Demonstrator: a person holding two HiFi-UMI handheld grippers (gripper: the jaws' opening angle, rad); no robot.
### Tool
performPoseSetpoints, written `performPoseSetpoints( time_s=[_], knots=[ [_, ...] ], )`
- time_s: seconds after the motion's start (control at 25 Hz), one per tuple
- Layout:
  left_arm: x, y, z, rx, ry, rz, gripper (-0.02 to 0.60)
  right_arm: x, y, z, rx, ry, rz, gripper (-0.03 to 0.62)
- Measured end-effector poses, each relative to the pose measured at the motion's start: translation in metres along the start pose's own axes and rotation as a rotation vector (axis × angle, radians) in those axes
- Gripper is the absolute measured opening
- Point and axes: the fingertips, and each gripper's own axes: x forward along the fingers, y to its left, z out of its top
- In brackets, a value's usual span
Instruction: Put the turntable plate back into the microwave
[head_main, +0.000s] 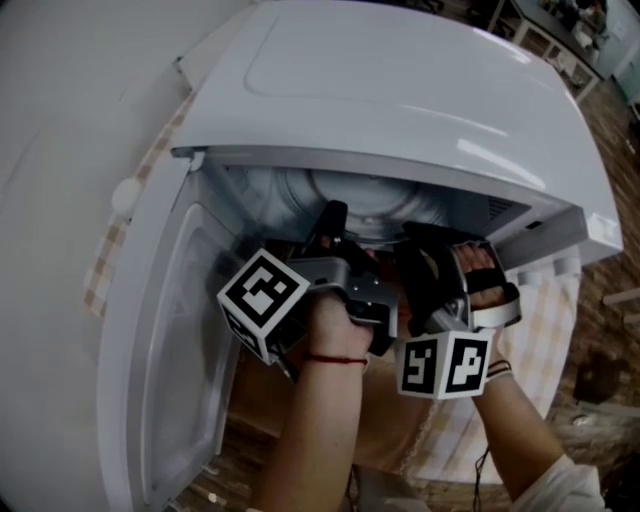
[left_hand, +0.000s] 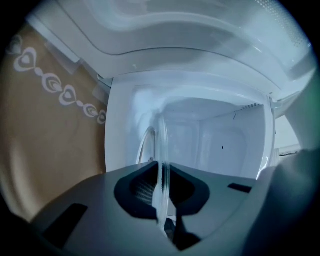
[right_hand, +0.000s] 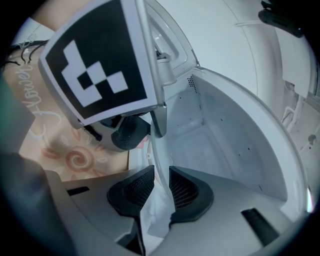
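Inside the white microwave (head_main: 400, 90), with its door (head_main: 190, 350) swung wide to the left, held within the cavity mouth: the glass turntable plate (left_hand: 161, 145), seemingly not yet set down on the cavity floor. Gripped at its near rim by both tools, left gripper (left_hand: 162, 189) and right gripper (right_hand: 160, 187) side by side, jaws of each clamped on the glass edge. Step in hand, by the look of it: carrying the plate in. Next, likely: ease deeper, keep level, centre over the floor, lower gently, then part both jaws and back out.
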Motion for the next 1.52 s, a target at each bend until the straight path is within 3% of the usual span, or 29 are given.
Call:
performPoseSetpoints(
  time_s=[0.32, 0.8, 1.28, 1.52],
  knots=[
    [-0.001, 0.002, -0.004, -0.018, -0.008, 0.006, 0.021, -0.007, 0.006, 0.012, -0.118, 0.028, 0.008, 0.069],
    [0.008, 0.001, -0.004, -0.007, 0.034, 0.012, 0.021, 0.000, 0.000, 0.007, -0.030, 0.060, 0.006, 0.055],
    [0.011, 0.002, -0.013, 0.102, 0.140, 0.079, 0.026, 0.005, 0.000, -0.002, 0.004, 0.080, 0.005, 0.057],
    [0.007, -0.001, -0.019, 0.155, 0.187, 0.076, 0.087, 0.006, 0.002, -0.004, 0.020, 0.086, 0.006, 0.057]
  ],
)
